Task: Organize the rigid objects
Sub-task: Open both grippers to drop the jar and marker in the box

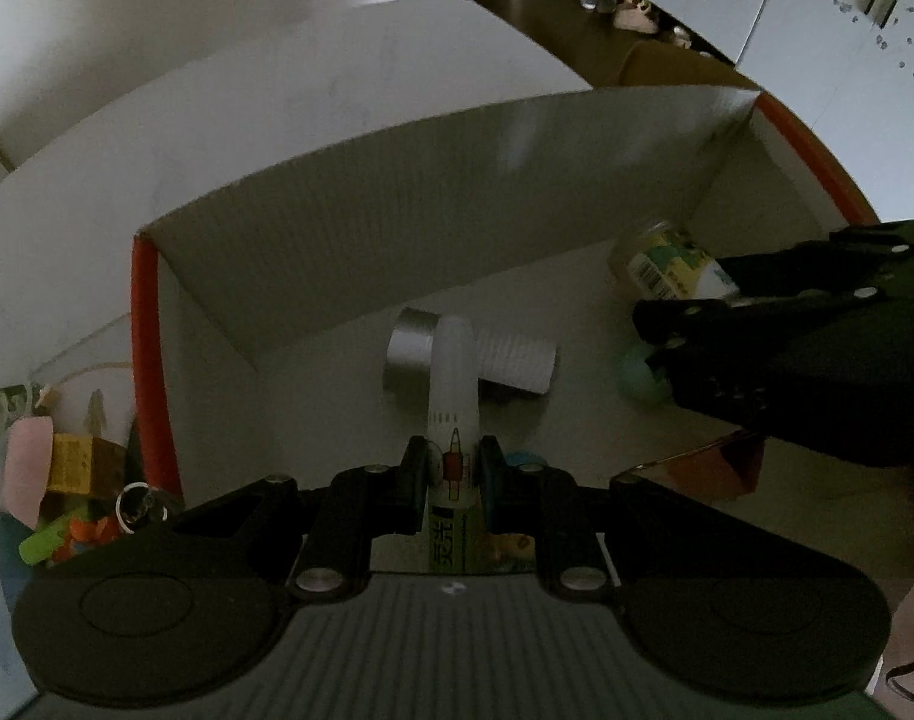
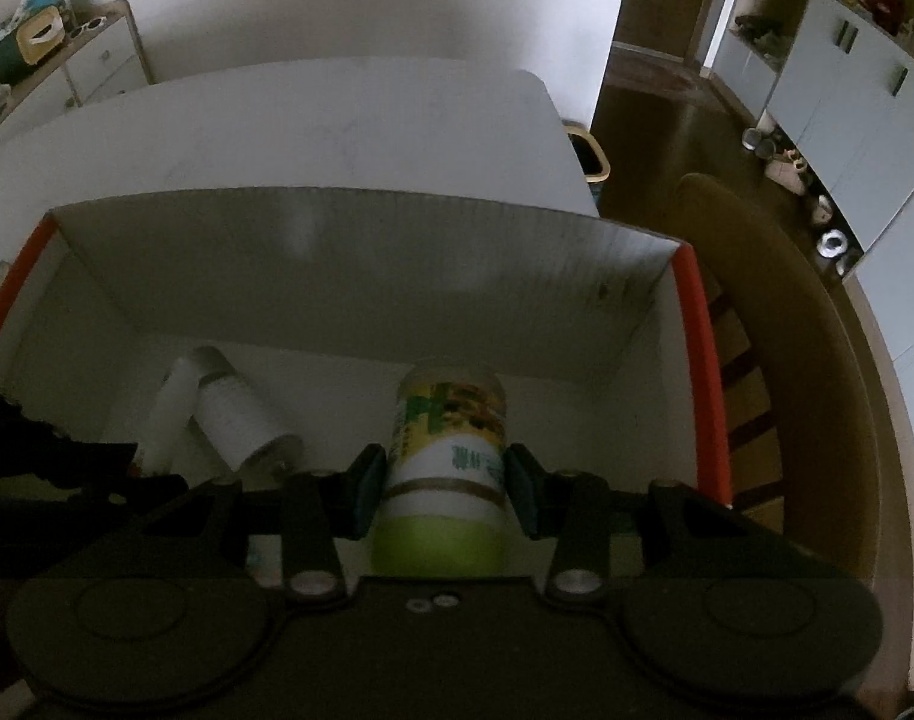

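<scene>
A white corrugated box (image 1: 336, 228) with orange-red side edges stands on the white table. My left gripper (image 1: 452, 465) is shut on a slim white tube (image 1: 450, 372) with a green label, its tip pointing down into the box. Under the tip a white cylinder with a silver cap (image 1: 517, 363) lies on the box floor. My right gripper (image 2: 444, 480) is shut on a bottle (image 2: 450, 420) with a yellow-green label and a lime cap, inside the box near its right wall (image 2: 655, 312). The left wrist view shows that bottle (image 1: 661, 264) at the right.
Left of the box lie small items: a pink piece, a yellow block (image 1: 75, 465), a key ring and green and orange bits. A shiny brown object (image 1: 697, 474) lies in the box. A wooden chair (image 2: 775, 360) stands right of the table, and a cabinet (image 2: 96, 66) at the back left.
</scene>
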The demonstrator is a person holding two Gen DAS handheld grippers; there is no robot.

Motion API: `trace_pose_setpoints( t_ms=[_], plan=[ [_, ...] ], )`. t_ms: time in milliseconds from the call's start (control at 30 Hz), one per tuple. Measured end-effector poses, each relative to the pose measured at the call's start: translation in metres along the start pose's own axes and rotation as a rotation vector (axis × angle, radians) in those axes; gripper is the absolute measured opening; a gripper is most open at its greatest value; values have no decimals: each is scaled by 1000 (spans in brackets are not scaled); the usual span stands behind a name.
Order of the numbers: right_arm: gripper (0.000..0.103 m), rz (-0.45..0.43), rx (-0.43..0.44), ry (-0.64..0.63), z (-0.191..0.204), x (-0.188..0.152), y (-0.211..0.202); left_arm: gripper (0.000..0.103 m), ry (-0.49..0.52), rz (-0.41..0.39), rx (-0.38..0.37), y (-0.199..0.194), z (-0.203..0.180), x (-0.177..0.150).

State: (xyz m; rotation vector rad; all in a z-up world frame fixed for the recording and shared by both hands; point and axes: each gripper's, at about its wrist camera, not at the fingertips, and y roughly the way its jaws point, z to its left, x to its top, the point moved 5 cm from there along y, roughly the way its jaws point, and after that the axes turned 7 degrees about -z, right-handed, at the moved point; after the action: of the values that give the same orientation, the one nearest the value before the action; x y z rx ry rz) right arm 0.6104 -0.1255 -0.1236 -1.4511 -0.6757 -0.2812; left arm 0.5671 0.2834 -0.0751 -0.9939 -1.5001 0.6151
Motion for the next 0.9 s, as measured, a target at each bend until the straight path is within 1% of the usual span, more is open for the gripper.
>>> trace_pose_setpoints(
  t_ms=[233, 333, 467, 500, 600, 733, 800, 900],
  plan=[
    [43, 4, 10, 10, -5, 3, 0, 17, -16, 25, -8, 4, 3, -1],
    [46, 2, 16, 10, -5, 3, -2, 17, -33, 43, -7, 7, 7, -5],
    [53, -6, 29, 8, -5, 1, -8, 17, -26, 38, -18, 4, 8, -10],
    [55, -7, 32, 10, -5, 0, -9, 17, -25, 35, -19, 3, 7, -11],
    [57, -13, 33, 5, -3, -3, -14, 17, -19, 17, -22, -2, 8, -13],
    [58, -21, 38, 12, -2, -5, -21, 17, -40, -15, -43, -13, 10, -16],
    [62, -28, 41, 19, -2, -6, -25, 17, -46, -34, -50, -22, 20, -27],
    [63, -46, 54, 20, -1, -8, -37, 17, -56, -58, -52, -31, 23, -29]
  ],
)
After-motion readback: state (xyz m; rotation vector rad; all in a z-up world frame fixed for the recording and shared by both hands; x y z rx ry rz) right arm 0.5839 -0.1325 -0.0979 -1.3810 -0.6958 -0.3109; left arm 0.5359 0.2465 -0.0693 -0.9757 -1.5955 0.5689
